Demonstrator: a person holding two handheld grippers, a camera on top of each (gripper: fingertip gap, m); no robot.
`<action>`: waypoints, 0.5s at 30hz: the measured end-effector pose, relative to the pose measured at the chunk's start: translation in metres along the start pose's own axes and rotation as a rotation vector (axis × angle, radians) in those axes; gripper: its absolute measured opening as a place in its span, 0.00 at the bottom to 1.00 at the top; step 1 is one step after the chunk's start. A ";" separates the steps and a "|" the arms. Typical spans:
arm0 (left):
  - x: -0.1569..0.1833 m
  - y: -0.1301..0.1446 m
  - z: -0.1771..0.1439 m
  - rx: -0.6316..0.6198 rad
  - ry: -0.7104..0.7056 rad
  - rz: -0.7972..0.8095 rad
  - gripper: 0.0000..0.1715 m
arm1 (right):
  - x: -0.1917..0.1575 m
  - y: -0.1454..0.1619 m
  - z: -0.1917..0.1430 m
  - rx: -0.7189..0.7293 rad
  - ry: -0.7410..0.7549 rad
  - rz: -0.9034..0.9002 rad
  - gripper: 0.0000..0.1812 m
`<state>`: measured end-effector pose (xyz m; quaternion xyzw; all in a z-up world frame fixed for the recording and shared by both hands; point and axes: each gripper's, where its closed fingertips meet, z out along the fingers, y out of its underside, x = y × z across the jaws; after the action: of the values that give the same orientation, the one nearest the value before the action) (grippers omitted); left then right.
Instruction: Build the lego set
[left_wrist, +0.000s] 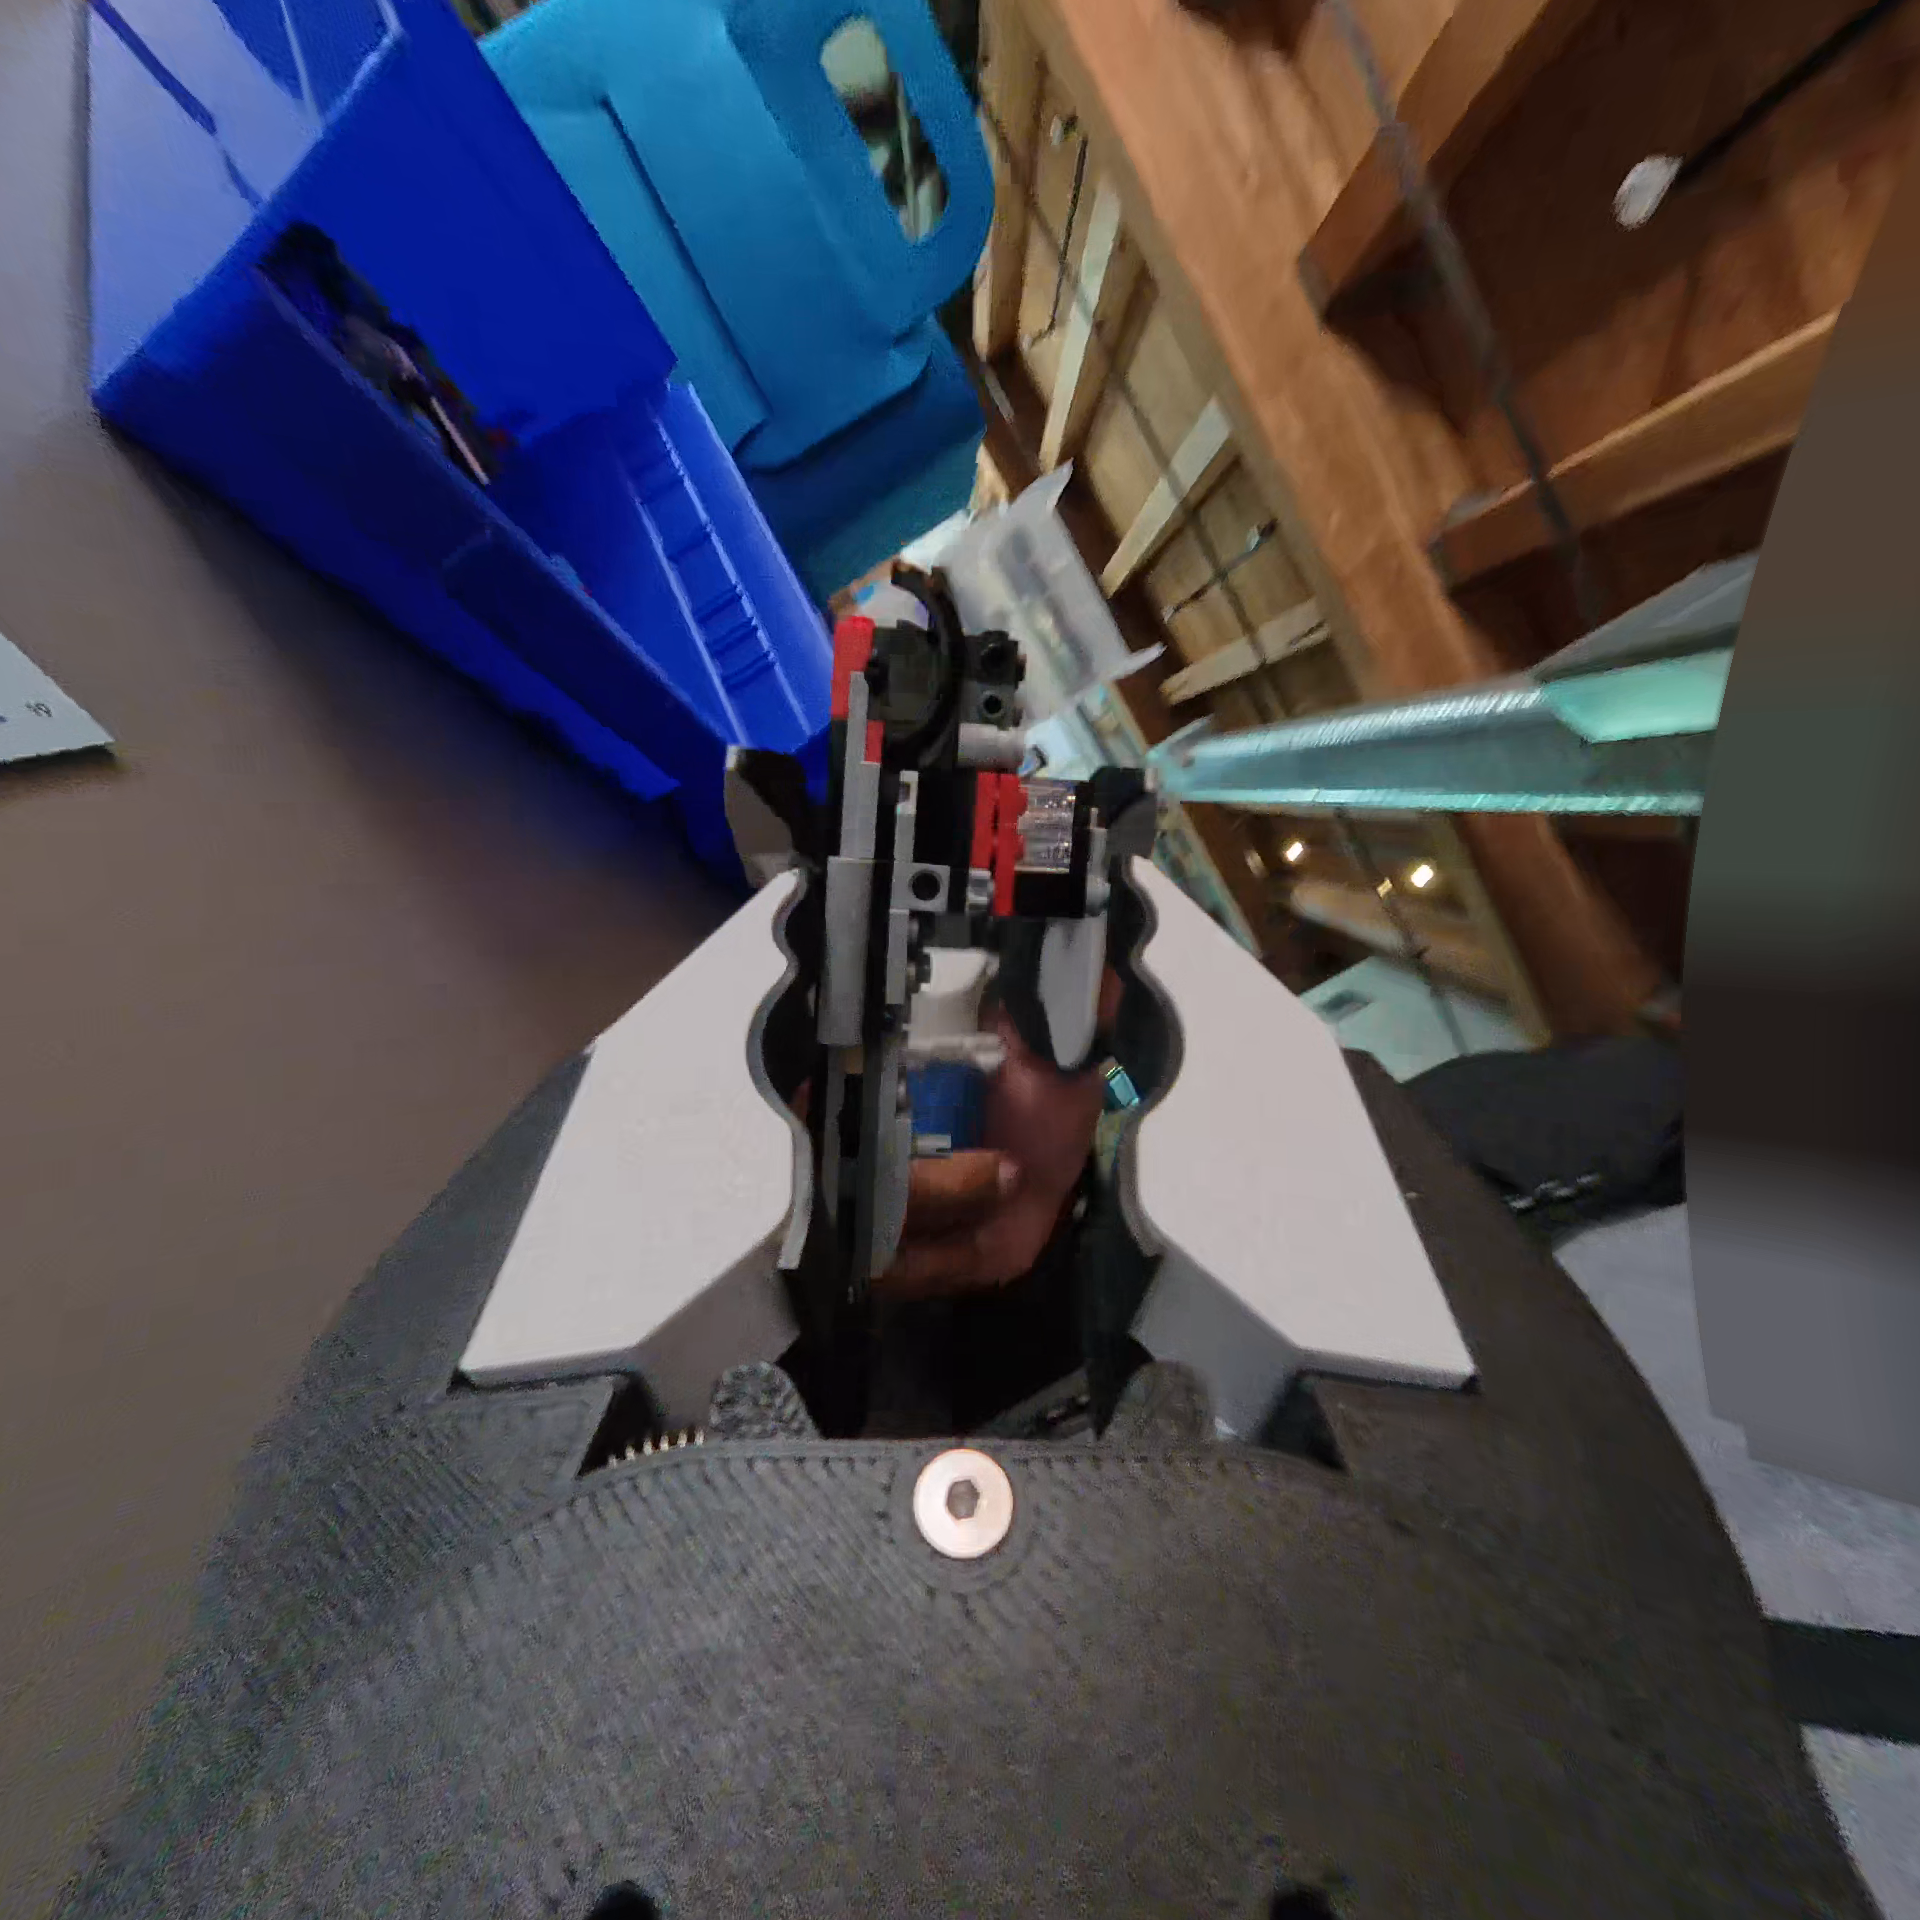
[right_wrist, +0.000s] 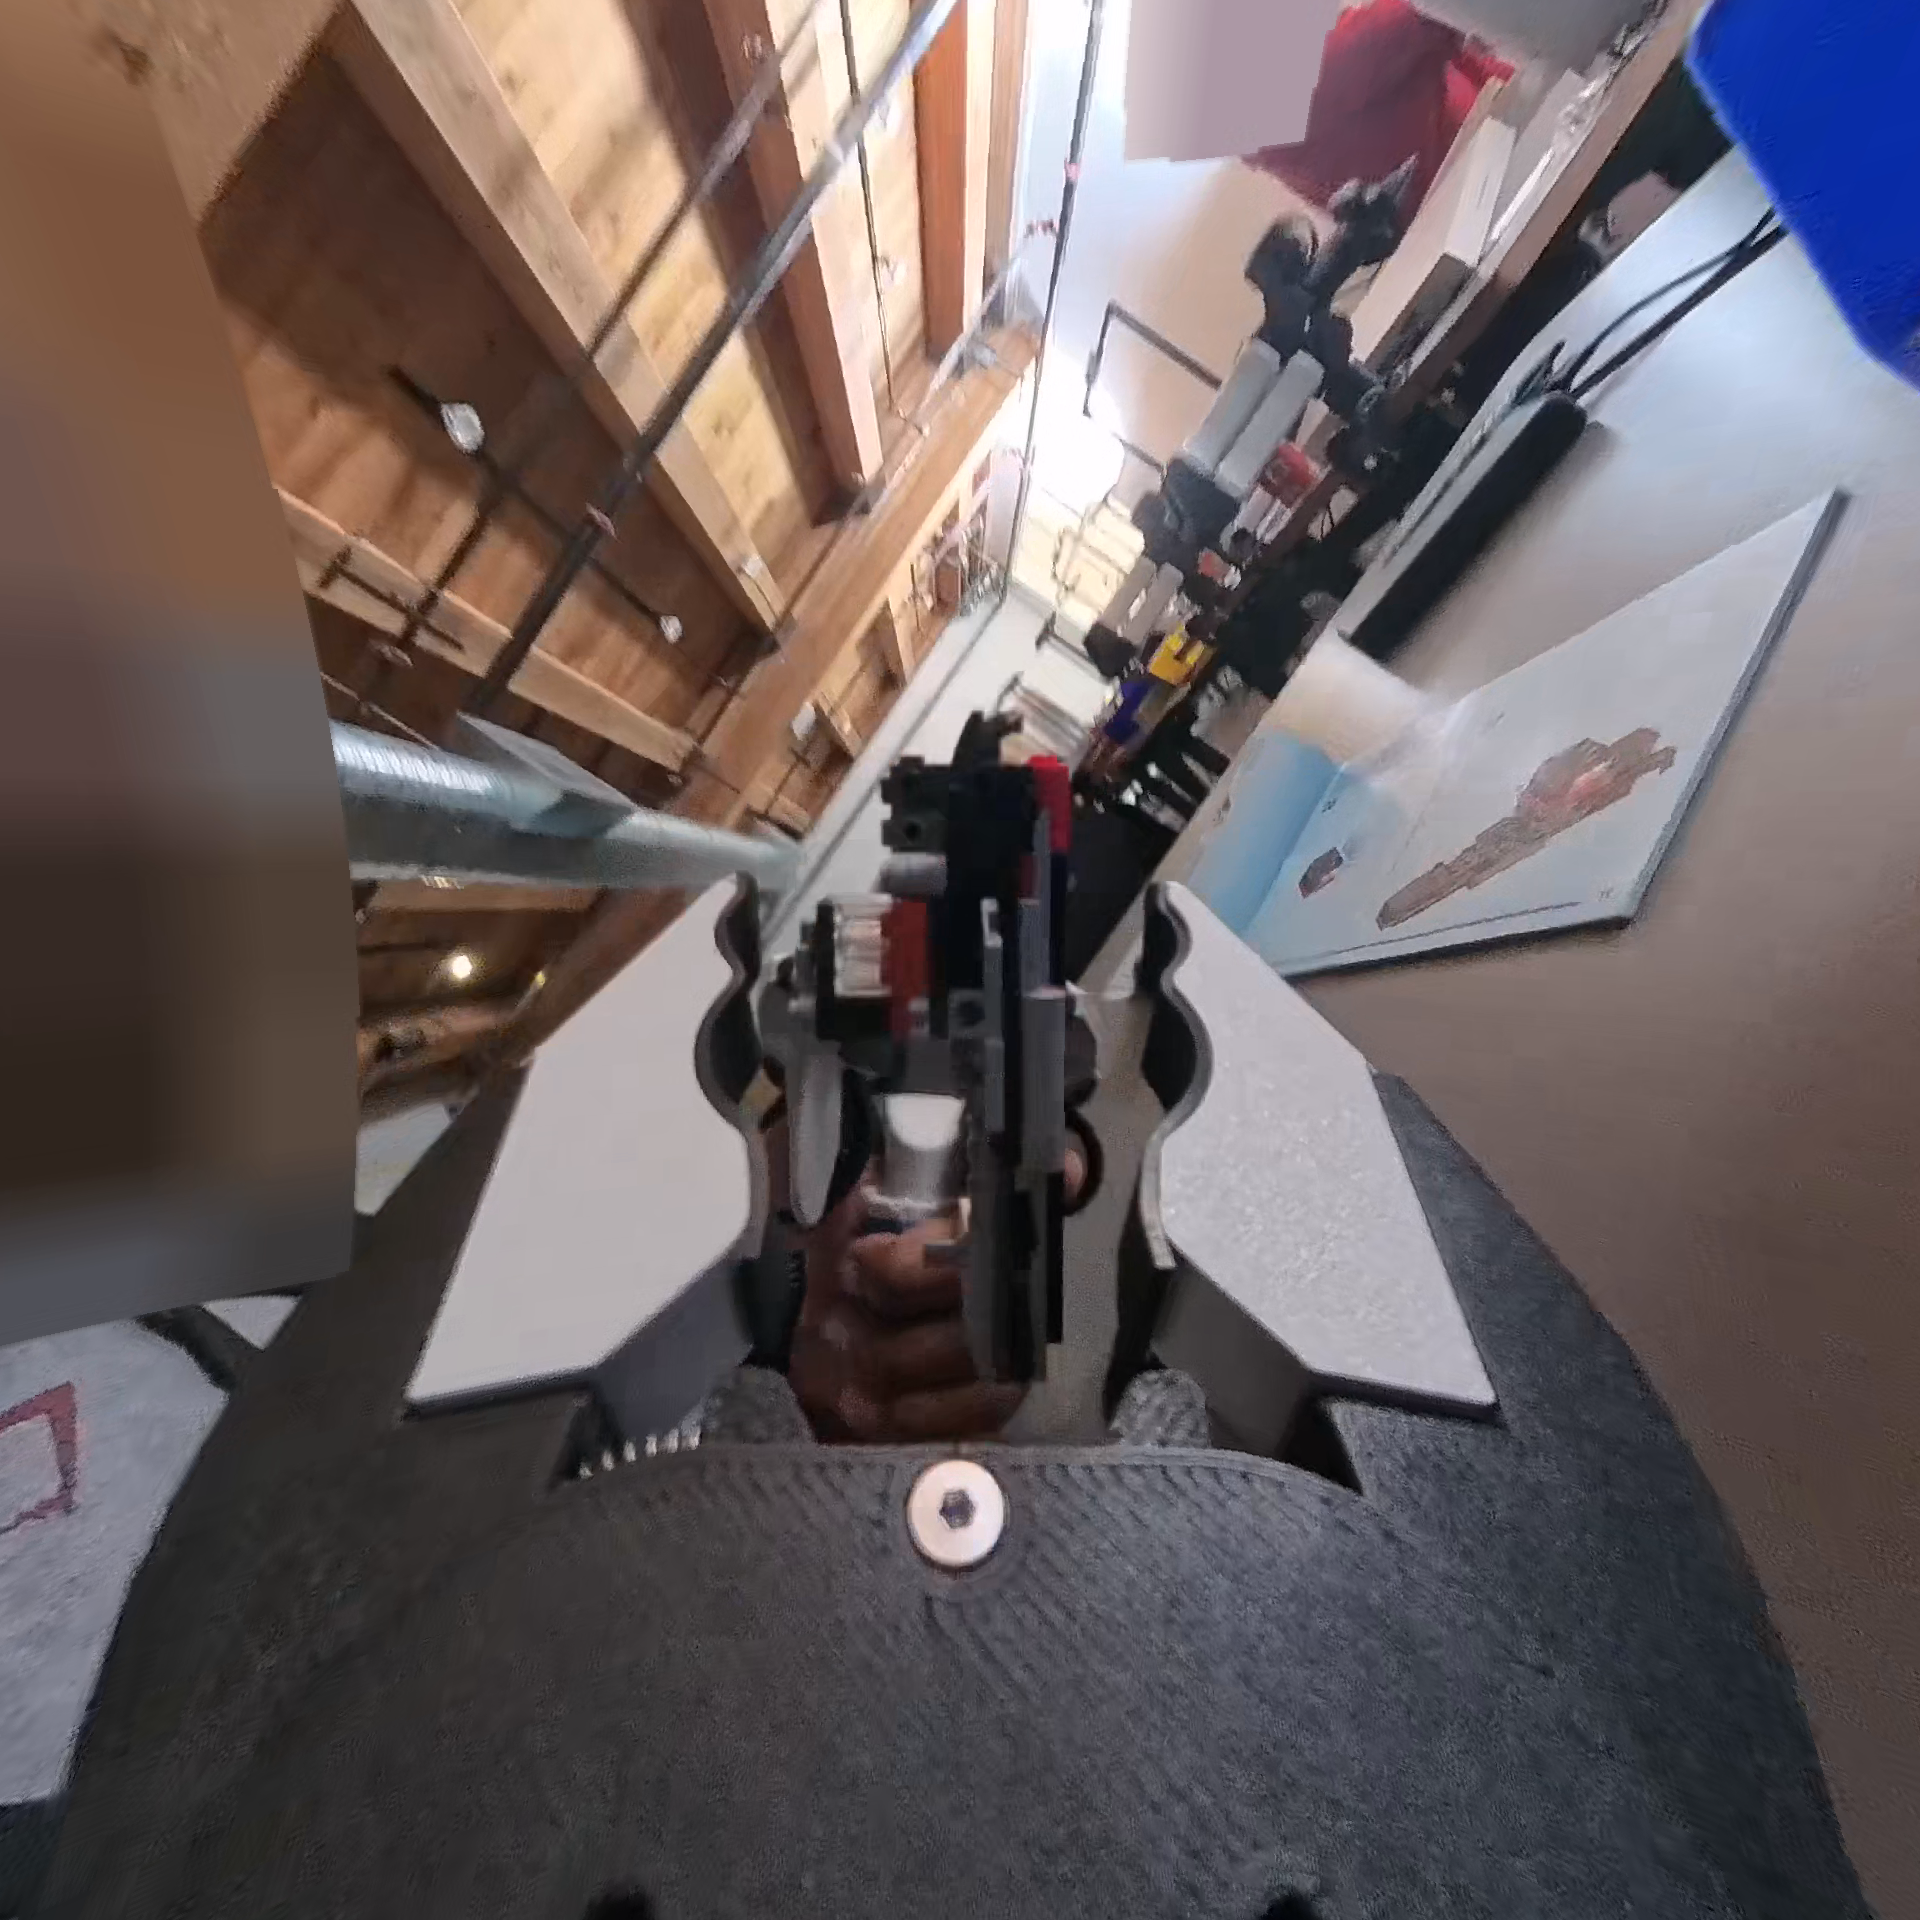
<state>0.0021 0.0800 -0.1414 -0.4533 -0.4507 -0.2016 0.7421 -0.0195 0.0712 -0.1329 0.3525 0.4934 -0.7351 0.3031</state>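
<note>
A partly built lego model (left_wrist: 914, 831) of black, grey and red bricks with a clear piece stands on edge between my left gripper's (left_wrist: 961, 883) white fingers (left_wrist: 665, 1143). Both fingers press its sides, and it is held up off the table. In the right wrist view the same model (right_wrist: 935, 956) sits between my right gripper's (right_wrist: 951, 899) fingers (right_wrist: 1288, 1174). The left one is close to it and there is a gap on the right. A hand (right_wrist: 894, 1320) shows behind the model in both views. The model's far end is hidden.
Dark blue bins (left_wrist: 436, 416) and a lighter blue one (left_wrist: 748, 208) stand on the brown table (left_wrist: 260, 987) to the left. An open instruction booklet (right_wrist: 1558, 790) and a black power strip (right_wrist: 1475, 509) lie on the table to the right. Wooden ceiling beams show above. My left and right fingertips are right by each other.
</note>
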 end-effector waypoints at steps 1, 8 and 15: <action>0.000 0.002 -0.001 -0.033 -0.019 0.030 0.32 | 0.000 0.002 0.001 -0.040 0.004 -0.017 0.41; 0.000 0.008 -0.008 -0.174 -0.113 0.119 0.33 | -0.004 0.020 0.003 -0.212 -0.006 -0.068 0.34; -0.003 0.012 -0.010 -0.210 -0.149 0.134 0.32 | -0.004 0.024 0.002 -0.175 -0.034 -0.026 0.31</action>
<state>0.0139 0.0766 -0.1516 -0.5713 -0.4496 -0.1638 0.6669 0.0015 0.0614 -0.1418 0.3056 0.5549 -0.6992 0.3313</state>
